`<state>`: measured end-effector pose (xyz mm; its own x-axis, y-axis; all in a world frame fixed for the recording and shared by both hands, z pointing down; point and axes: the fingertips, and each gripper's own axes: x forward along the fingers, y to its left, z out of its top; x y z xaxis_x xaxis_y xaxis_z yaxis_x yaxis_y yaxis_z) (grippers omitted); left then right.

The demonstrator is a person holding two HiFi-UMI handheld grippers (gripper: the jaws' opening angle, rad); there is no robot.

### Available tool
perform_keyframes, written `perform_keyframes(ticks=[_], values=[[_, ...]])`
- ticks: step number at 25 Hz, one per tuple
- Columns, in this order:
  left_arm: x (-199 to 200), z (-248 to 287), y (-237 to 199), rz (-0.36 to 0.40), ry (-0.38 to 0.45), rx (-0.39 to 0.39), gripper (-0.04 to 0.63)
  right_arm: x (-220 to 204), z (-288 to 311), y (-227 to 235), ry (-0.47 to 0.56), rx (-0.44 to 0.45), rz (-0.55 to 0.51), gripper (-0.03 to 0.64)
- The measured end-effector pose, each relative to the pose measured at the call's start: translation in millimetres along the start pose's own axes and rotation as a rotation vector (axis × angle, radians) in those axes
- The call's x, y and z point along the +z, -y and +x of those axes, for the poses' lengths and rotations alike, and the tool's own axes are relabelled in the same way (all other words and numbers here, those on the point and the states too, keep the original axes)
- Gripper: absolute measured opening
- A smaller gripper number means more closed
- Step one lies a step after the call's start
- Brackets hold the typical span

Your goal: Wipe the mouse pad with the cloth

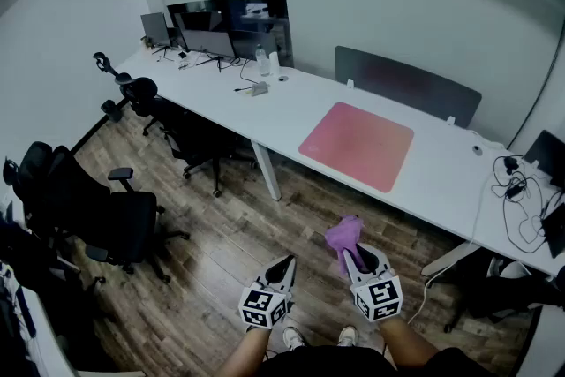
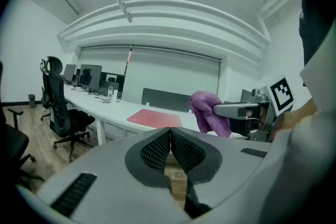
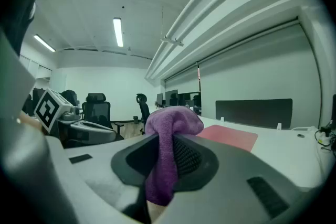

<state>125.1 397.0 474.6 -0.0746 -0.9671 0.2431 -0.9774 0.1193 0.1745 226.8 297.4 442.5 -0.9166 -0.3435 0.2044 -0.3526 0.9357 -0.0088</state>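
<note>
A pink mouse pad (image 1: pixel 357 144) lies flat on the long white desk (image 1: pixel 291 101), well ahead of both grippers. My right gripper (image 1: pixel 352 256) is shut on a purple cloth (image 1: pixel 343 235), which bunches above its jaws; the cloth (image 3: pixel 169 136) fills the jaw gap in the right gripper view, with the mouse pad (image 3: pixel 230 136) low behind it. My left gripper (image 1: pixel 288 265) is shut with nothing in it, held over the wooden floor beside the right one. In the left gripper view the jaws (image 2: pixel 170 147) meet, and the cloth (image 2: pixel 208 110) and the mouse pad (image 2: pixel 154 117) show beyond.
Black office chairs (image 1: pixel 106 216) stand on the floor at the left. Monitors (image 1: pixel 207 41), a bottle (image 1: pixel 261 59) and cables sit at the desk's far end. More cables (image 1: pixel 516 185) lie at its right end. A grey divider panel (image 1: pixel 406 84) rises behind the pad.
</note>
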Motion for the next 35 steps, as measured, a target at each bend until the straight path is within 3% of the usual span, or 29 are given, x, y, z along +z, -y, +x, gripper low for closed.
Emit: perform_keyframes(ticks=[18,22,29,35], values=[[-6.4,-41.4,-33.9,0.023,-0.003,-0.068,0.021,2.9,13.0,-51.9,-0.008,-0.046,-0.001,0.086],[-0.7,-44.6,-46.2,0.000,0.013,-0.060,0.021,4.5,16.4,-60.1,-0.012,-0.051,-0.010,0.086],[14.6,-19.7,-52.5,0.010,0.033,-0.073,0.021,10.7,38.2,-55.8,0.011,-0.019,-0.009,0.086],[20.0,22.7,-62.6,0.023,0.001,-0.064,0.021,13.1,73.3,-19.7,0.007,-0.013,0.004,0.086]])
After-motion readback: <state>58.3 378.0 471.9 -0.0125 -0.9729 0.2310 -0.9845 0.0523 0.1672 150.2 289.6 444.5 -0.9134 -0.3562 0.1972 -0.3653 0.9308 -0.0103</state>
